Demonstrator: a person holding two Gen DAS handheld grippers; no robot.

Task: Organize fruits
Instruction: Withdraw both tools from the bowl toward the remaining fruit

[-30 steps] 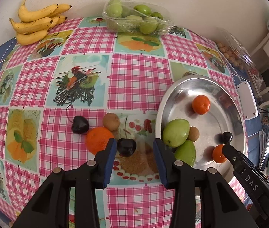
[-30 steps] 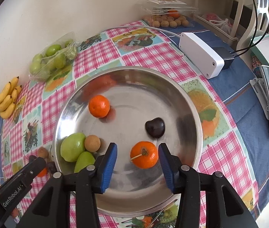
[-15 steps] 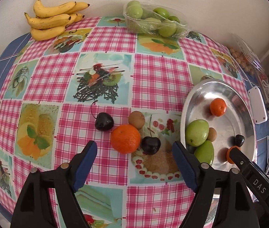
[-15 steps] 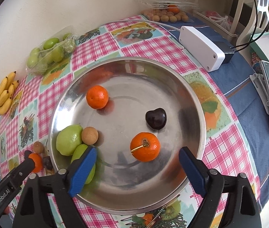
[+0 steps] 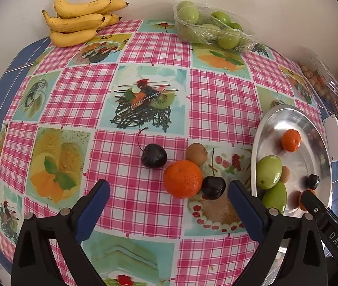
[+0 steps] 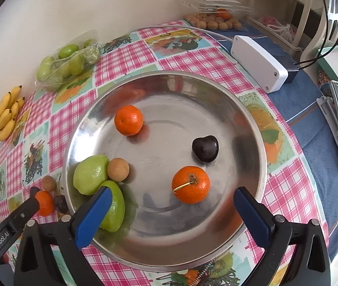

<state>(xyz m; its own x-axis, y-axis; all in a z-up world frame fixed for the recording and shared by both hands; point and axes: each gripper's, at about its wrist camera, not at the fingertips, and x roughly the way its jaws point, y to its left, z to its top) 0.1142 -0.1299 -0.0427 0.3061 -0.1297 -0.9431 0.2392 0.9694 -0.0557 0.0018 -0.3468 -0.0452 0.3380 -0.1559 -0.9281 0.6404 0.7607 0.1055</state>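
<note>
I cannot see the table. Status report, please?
Both claws open, empty: left, right. Four fruits loose beside tray. Orange touches cherry.

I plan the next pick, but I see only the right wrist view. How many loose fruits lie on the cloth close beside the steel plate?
Observer: Four: an orange, a brown fruit and two cherries. The stemmed cherry lies apart; your view does not show it.
Operator: Is the left gripper open?
Observer: Yes, the left gripper is wide open and holds nothing.
Operator: Does the other cherry touch the orange?
Observer: Yes, the near cherry rests against the orange.
</note>
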